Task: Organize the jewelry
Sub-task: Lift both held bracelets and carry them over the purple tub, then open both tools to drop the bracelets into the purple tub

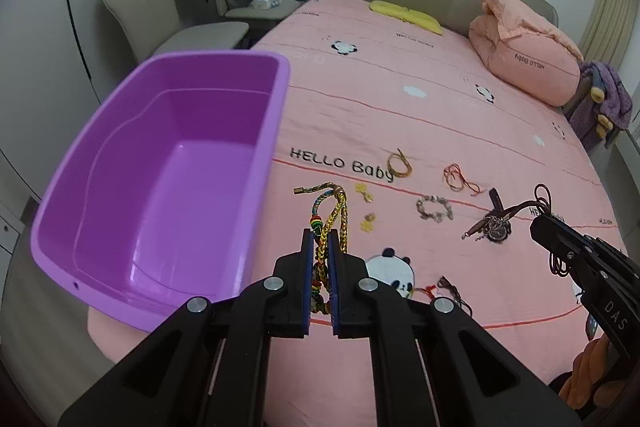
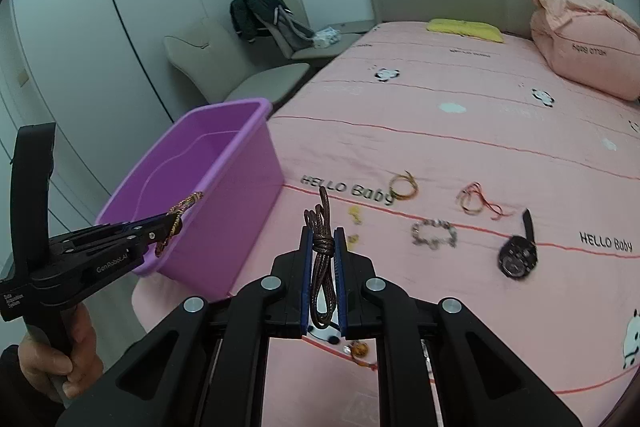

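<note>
Purple plastic bin empty at bed edge; left gripper clamped on gold-and-rainbow braided bracelets, right gripper clamped on brown cord bundle, both mid-carry; next, judged: over bin, release.

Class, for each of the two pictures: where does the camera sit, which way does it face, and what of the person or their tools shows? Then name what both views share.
Left wrist view: sits on the left gripper, faces down across the pink bed; its jaws clamp braided bracelets; the right gripper enters at right.
Right wrist view: sits on the right gripper, clamping a brown cord; the left gripper and hand show at left.
Shared: purple tub, bed, beaded bracelet, watch.
</note>
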### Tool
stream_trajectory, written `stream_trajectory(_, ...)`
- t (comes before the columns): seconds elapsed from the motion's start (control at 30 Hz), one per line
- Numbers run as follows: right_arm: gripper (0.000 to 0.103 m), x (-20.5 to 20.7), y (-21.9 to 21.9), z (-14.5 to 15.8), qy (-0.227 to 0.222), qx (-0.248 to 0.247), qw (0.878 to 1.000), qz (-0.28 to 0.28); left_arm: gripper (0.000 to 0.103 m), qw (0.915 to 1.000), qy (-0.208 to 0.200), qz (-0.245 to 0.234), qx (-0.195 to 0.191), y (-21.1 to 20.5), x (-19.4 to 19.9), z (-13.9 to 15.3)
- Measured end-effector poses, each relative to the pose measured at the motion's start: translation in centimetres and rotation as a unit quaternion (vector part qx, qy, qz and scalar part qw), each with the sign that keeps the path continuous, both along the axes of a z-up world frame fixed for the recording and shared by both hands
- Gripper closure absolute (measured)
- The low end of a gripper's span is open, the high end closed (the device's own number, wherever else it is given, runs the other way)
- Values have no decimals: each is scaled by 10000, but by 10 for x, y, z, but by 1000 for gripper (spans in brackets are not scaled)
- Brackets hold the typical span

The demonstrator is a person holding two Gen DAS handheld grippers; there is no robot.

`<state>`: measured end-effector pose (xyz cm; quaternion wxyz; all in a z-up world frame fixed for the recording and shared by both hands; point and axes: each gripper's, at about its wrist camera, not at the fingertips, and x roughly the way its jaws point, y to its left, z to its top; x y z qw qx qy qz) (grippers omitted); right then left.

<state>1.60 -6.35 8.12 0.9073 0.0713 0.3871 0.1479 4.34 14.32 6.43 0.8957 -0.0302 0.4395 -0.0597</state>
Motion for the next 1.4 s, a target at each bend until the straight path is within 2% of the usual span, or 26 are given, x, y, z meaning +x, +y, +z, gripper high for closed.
stream_trajectory(0.17,93,31,56,21,-44,280,9982,525,96,9990,-124,422,101,51,16,17)
stream_trajectory(0.37,93,61,131,29,24,283,9933,1118,96,9957,-14,923,118,116,32,14)
stream_trajectory(0.6,93,91,204,4,483,101,9856,1615,95,9930,274,1140,139,152,48,-12)
stream_trajectory(0.83,93,113,240,-30,969,-261,9801,1712,94,9895,552,1322,202,164,62,-36)
stream_trajectory(0.87,93,115,242,-33,1010,-312,9797,1702,91,9887,576,1364,213,166,63,-38)
stream_trajectory(0.93,90,120,244,-39,1066,-388,9791,1688,70,9866,631,1483,254,170,65,-40)
stream_trajectory(0.97,75,121,244,-42,1079,-448,9790,1671,43,9857,636,1539,272,171,65,-40)
stream_trajectory(1.0,60,122,243,-41,1042,-487,9799,1632,25,9851,562,1601,292,173,63,-38)
stream_trajectory(1.03,56,122,240,-39,927,-511,9820,1565,22,9844,462,1663,348,174,60,-35)
stream_trajectory(1.13,55,120,232,-34,802,-549,9845,1457,11,9819,418,1785,469,177,56,-31)
stream_trajectory(1.4,55,113,216,-31,745,-562,9863,1359,10,9796,440,1930,351,182,44,-28)
